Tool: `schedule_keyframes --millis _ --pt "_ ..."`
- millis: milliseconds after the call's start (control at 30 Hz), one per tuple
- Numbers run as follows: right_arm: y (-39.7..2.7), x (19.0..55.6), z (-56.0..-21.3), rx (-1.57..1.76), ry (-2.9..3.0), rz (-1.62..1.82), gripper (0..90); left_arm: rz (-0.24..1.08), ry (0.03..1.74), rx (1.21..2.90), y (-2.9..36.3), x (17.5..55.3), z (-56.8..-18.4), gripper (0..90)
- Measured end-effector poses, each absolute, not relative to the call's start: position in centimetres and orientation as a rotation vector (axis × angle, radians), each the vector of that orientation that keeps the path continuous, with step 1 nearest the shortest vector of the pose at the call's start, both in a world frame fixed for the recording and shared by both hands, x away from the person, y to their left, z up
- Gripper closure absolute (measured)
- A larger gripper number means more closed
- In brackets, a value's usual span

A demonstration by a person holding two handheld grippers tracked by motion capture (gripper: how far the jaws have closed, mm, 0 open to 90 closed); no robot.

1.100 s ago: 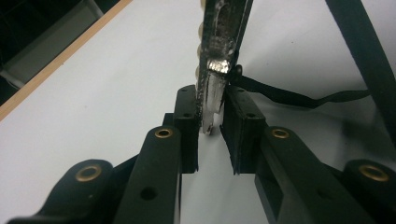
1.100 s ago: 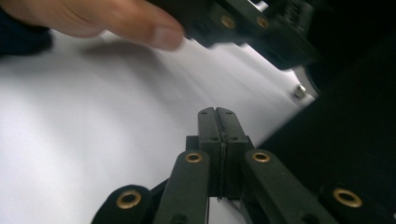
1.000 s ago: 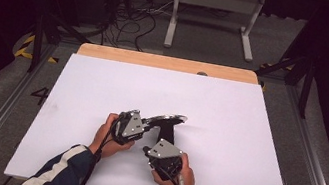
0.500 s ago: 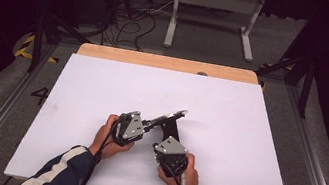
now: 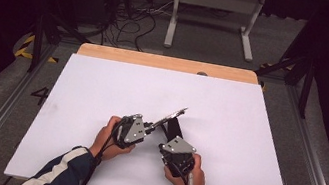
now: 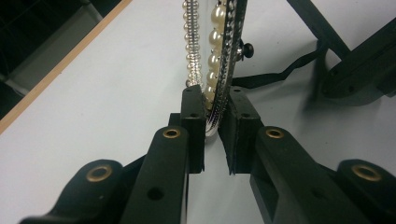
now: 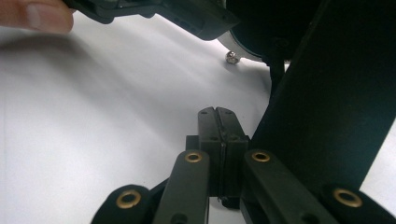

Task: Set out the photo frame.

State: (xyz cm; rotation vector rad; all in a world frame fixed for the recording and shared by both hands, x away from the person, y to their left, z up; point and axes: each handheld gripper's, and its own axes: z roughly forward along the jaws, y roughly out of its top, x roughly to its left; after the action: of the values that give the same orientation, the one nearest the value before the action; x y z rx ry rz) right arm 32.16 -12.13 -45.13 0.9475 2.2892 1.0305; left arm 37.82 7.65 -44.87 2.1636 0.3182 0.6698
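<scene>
High view: near the bench's (image 5: 102,87) front edge, around its middle, left hand-held gripper (image 5: 146,129) clamped on the rim of a pearl-edged frame (image 5: 171,116), held tilted off the surface. Left gripper view: pads pressed on that frame's (image 6: 219,70) beaded edge, black strap (image 6: 280,74) trailing behind it. Right hand-held gripper (image 5: 169,146) just beside, jaws fully closed on nothing, next to the strap (image 7: 327,116).
</scene>
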Motion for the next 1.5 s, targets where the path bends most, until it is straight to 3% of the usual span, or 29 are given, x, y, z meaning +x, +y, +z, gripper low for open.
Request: schedule_keyframes --millis 267,467,1100,1500 --pt "-12.5 32.0 -45.4 0.946 2.277 1.045 90.0 0.650 0.347 2.140 7.3 38.3 -45.2 65.8" --pt "-13.0 32.0 -45.4 0.966 2.280 1.053 90.0 0.659 0.310 2.146 7.2 38.2 -45.1 79.0" --pt "-14.5 32.9 -45.3 1.012 2.275 1.067 90.0 0.720 0.287 2.177 6.6 36.8 -44.7 80.0" --pt "-15.9 33.6 -45.5 1.044 2.282 1.075 90.0 0.626 0.303 2.152 6.9 36.9 -44.7 75.7"
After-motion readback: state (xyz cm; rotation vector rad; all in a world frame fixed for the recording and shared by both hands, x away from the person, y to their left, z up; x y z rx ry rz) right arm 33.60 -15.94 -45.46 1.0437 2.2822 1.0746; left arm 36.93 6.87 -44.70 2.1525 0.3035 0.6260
